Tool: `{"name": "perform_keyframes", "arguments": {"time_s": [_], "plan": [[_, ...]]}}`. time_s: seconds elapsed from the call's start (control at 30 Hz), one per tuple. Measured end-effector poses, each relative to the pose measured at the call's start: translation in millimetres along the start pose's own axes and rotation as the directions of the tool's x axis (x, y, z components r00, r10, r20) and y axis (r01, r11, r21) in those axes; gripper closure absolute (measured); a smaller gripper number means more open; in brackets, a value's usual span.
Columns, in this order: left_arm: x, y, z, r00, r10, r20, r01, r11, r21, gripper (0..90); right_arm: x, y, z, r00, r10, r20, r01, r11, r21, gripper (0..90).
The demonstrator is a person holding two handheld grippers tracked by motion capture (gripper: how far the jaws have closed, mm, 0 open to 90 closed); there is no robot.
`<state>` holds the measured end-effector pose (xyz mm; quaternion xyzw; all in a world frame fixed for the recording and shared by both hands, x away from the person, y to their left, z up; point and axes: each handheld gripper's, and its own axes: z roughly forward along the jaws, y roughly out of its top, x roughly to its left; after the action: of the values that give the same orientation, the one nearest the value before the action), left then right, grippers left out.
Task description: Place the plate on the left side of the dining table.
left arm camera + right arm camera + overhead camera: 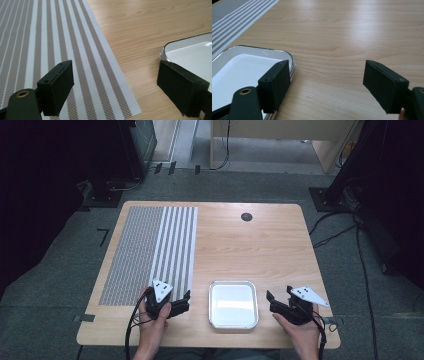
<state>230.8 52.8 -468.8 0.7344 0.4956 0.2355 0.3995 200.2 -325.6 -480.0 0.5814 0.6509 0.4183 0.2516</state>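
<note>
2 handheld grippers flank a white metal tray [233, 304] at the near edge of a wooden table [260, 245]. The left gripper [184, 301] hovers over the near right corner of a striped woven placemat [150, 252], jaws apart and empty; the right gripper [272, 301] sits just right of the tray, jaws likewise spread on nothing. Farther back, a dark grommet [246, 217] marks the tabletop. A jaw clipping the tray's raised rim could likely skid the light tray across the smooth wood.

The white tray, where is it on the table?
In the high view the white tray lies near the table's front edge, between the left gripper and the right gripper, just right of the striped mat.
</note>
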Motion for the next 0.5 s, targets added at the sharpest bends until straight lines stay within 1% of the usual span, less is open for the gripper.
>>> {"name": "perform_keyframes", "arguments": {"time_s": [0.03,0.07,0.13,0.2,0.23,0.27,0.3,0.33,0.37,0.4,0.47,0.5], "plan": [[0.0,0.0,0.0,1.0,0.0,0.0,0.0,1.0,0.0,14.0,0.0,0.0,0.0,1.0,0.0,0.0,0.0,1.0,0.0,23.0],[-4.6,0.8,1.7,1.0,0.003,0.007,-0.003,1.0,0.002,14.0,3.5,0.9,0.8,0.9999,-0.005,-0.012,0.005,1.0,-0.005,25.8],[-9.8,1.6,3.3,0.9999,0.008,0.007,-0.008,1.0,0.002,14.0,6.1,1.5,1.4,0.9997,-0.006,-0.022,0.006,1.0,-0.013,30.5],[-15.3,2.8,4.5,0.9999,0.015,0.008,-0.015,0.9999,0.002,14.1,7.8,1.9,1.9,0.9995,0.007,-0.031,-0.008,1.0,-0.021,35.5],[-15.3,2.8,4.5,0.9999,0.015,0.008,-0.015,0.9999,0.002,14.1,7.8,1.9,1.9,0.9995,0.007,-0.031,-0.008,1.0,-0.021,35.5],[-18.8,3.8,4.6,0.999,0.006,0.043,-0.006,0.9999,-0.008,14.1,8.0,1.6,2.7,0.9988,0.031,-0.038,-0.032,0.999,-0.036,40.1],[-18.8,3.8,4.6,0.999,0.006,0.043,-0.006,0.9999,-0.008,14.1,8.0,1.6,2.7,0.9988,0.031,-0.038,-0.032,0.999,-0.036,40.1],[-22.9,4.9,4.7,0.9972,-0.005,0.074,0.007,0.9997,-0.022,14.1,8.0,0.4,3.7,0.9979,0.05,-0.042,-0.052,0.997,-0.056,45.2],[-22.9,4.9,4.7,0.9972,-0.005,0.074,0.007,0.9997,-0.022,14.1,8.0,0.4,3.7,0.9979,0.05,-0.042,-0.052,0.997,-0.056,45.2],[-28.6,6.2,5.5,0.9955,-0.009,0.094,0.011,0.9997,-0.023,14.2,8.4,-0.5,4.6,0.9967,0.066,-0.048,-0.069,0.995,-0.067,48.7],[-33.4,6.7,6.6,0.994,-0.005,0.109,0.007,0.9998,-0.021,15.1,8.5,-0.8,6.0,0.9959,0.073,-0.053,-0.077,0.995,-0.063,51.6],[-33.4,6.7,6.6,0.994,-0.005,0.109,0.007,0.9998,-0.021,16.6,8.8,-0.9,6.9,0.9949,0.077,-0.066,-0.081,0.995,-0.063,52.9]]}}
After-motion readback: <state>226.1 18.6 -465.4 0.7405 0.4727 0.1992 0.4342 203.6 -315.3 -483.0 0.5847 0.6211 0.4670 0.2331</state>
